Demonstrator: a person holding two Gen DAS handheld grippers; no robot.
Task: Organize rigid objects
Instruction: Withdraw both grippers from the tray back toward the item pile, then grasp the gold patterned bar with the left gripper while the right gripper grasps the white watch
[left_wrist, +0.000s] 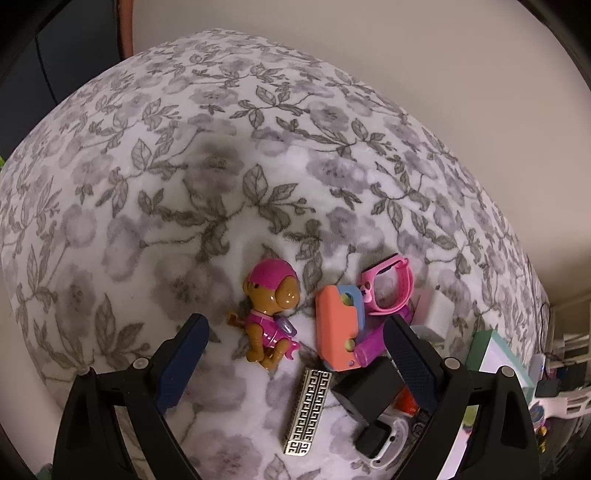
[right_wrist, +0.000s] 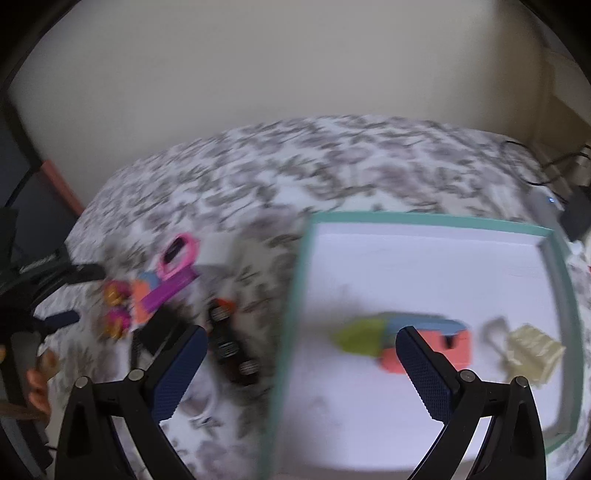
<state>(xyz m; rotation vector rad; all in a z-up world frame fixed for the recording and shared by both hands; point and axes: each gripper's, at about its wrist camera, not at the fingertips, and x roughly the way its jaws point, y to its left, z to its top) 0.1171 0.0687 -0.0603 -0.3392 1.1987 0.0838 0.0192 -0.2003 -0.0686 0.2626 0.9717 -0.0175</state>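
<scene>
Both grippers — left over the dog toy, right at the tray rim — are held wide open, nothing gripped.

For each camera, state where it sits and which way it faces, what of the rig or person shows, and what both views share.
Left wrist: on the left gripper, looking down over open jaws at the dog figure and toy pile on the floral bedspread; only its own fingers show.
Right wrist: on the right gripper, blurred, jaws open, facing the teal-rimmed tray; the left gripper and fingertips show at the left edge.
Shared: the pink watch-like toy, the bedspread, the tray.
</scene>
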